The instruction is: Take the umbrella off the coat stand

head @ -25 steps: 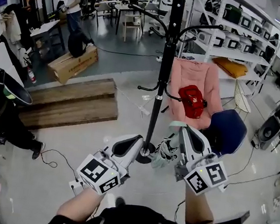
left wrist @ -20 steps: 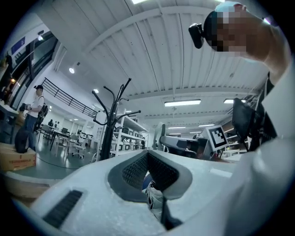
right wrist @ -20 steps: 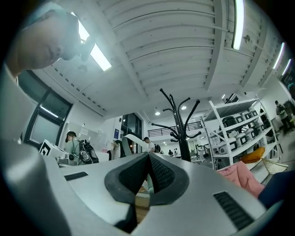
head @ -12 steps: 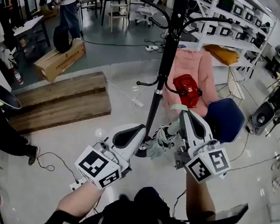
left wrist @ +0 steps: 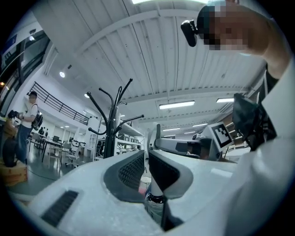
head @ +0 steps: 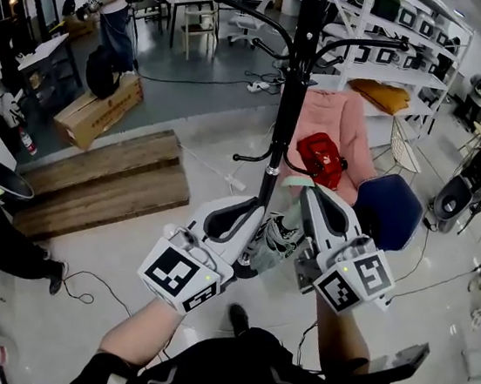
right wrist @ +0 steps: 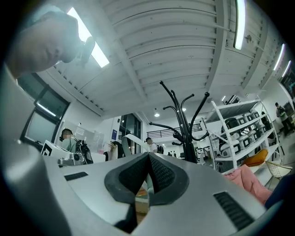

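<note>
A folded umbrella (head: 273,238), pale green with a dark pattern, hangs between my two grippers in front of the black coat stand (head: 280,139). My right gripper (head: 307,192) is shut on its upper end; in the right gripper view its jaws (right wrist: 148,157) meet, with pale green umbrella (right wrist: 143,195) showing in the gap below. My left gripper (head: 252,208) is shut and lies close against the umbrella's left side. In the left gripper view the tips (left wrist: 147,154) touch and the umbrella (left wrist: 156,206) shows beyond them. The stand's hooks (left wrist: 112,123) (right wrist: 184,123) rise ahead.
Behind the stand stands a pink chair (head: 350,126) with a red bag (head: 320,161), and to its right a blue chair (head: 387,216). Wooden pallets (head: 101,182) and a cardboard box (head: 93,113) lie left. White shelves (head: 401,41) stand at the back right. A person (head: 113,12) stands far back.
Both grippers have moved forward and a little up toward the stand, carrying the umbrella. The left gripper has come in against the umbrella's side.
</note>
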`<state>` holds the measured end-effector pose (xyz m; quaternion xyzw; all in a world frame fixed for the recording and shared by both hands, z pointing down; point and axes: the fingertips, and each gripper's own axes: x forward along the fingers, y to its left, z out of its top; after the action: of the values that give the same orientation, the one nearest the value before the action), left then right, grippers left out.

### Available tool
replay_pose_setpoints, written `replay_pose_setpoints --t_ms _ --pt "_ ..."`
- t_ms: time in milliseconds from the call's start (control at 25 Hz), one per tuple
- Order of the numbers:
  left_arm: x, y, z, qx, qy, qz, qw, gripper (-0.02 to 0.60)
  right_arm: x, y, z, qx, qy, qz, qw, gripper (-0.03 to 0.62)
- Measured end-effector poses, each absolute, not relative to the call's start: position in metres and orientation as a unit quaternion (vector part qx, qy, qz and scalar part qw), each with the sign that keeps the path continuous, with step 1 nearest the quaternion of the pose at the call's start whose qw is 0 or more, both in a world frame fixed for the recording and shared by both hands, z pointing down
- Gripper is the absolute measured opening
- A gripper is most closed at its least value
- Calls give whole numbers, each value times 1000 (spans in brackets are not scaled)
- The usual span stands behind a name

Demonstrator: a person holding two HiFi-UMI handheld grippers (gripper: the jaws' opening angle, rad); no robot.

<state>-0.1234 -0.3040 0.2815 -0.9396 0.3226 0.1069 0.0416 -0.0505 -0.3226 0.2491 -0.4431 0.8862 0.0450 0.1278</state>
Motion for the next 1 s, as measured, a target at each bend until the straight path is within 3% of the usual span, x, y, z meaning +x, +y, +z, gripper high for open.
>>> replay_pose_setpoints --t_ms 200,280,560,640,720,1000 --pt "-107 -336 267 -947 291 128 35 130 -52 -348 241 -442 887 54 122 7" --pt "-104 -343 262 -950 280 132 38 140 -54 -355 238 -440 888 59 120 8" --pt "-103 -385 244 -945 298 132 41 122 -56 -383 228 -432 891 67 121 7" --pt "-99 -395 242 -944 299 130 43 100 -55 -392 225 -429 893 68 122 7" --pt "-97 -403 240 -945 297 128 41 37 -56 -398 223 -427 893 68 123 7" --pt "-97 -428 229 -941 308 134 40 15 -60 -417 219 -418 897 69 129 8"
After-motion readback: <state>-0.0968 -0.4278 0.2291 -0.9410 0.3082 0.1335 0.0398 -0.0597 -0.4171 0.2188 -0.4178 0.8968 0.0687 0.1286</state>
